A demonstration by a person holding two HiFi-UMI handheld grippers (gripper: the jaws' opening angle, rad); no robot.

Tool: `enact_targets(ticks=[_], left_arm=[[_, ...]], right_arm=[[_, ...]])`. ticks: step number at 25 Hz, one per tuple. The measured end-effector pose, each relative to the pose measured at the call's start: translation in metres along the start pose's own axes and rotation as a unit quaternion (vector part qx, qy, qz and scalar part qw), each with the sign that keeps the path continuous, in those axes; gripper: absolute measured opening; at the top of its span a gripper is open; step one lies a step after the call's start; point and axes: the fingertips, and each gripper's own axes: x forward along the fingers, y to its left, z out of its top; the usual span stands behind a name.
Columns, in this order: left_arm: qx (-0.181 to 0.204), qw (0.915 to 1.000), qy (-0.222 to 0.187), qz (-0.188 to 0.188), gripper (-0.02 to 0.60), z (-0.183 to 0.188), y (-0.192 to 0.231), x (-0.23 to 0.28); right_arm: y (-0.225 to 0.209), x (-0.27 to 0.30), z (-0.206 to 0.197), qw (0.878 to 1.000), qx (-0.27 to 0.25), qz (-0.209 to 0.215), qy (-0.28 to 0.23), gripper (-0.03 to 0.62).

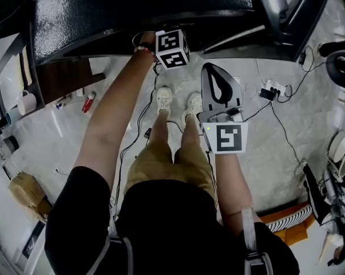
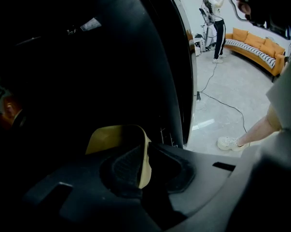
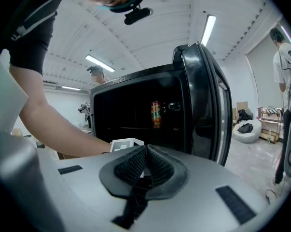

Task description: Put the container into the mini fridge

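The black mini fridge [image 1: 143, 10] stands open in front of me. My left gripper [image 2: 144, 153] reaches into its dark inside, shut on the thin rim of a yellow container [image 2: 114, 135]. In the head view only its marker cube [image 1: 172, 48] shows at the fridge's edge; the jaws and container are hidden there. My right gripper [image 1: 213, 69] hangs lower, outside the fridge above the floor, with its jaws pressed together on nothing. The right gripper view looks past its tips [image 3: 146, 151] into the fridge [image 3: 135, 115], where an orange drink can [image 3: 156, 114] stands on a shelf.
The fridge door [image 3: 203, 105] stands open at the right, its edge [image 2: 186, 76] close to the left gripper. Cables and a power strip [image 1: 269, 90] lie on the floor. My shoes [image 1: 163, 99] are below the fridge. A person [image 2: 214, 18] and an orange sofa [image 2: 254, 45] are further off.
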Motion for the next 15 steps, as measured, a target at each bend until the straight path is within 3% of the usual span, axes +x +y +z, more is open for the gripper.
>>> enact_targets(ticks=[15], left_arm=[[-0.042, 0.9989, -0.019, 0.013, 0.069, 0.011, 0.007, -0.044]], right_arm=[[0.002, -0.006, 0.025, 1.0, -0.019, 0.015, -0.005, 0.037]])
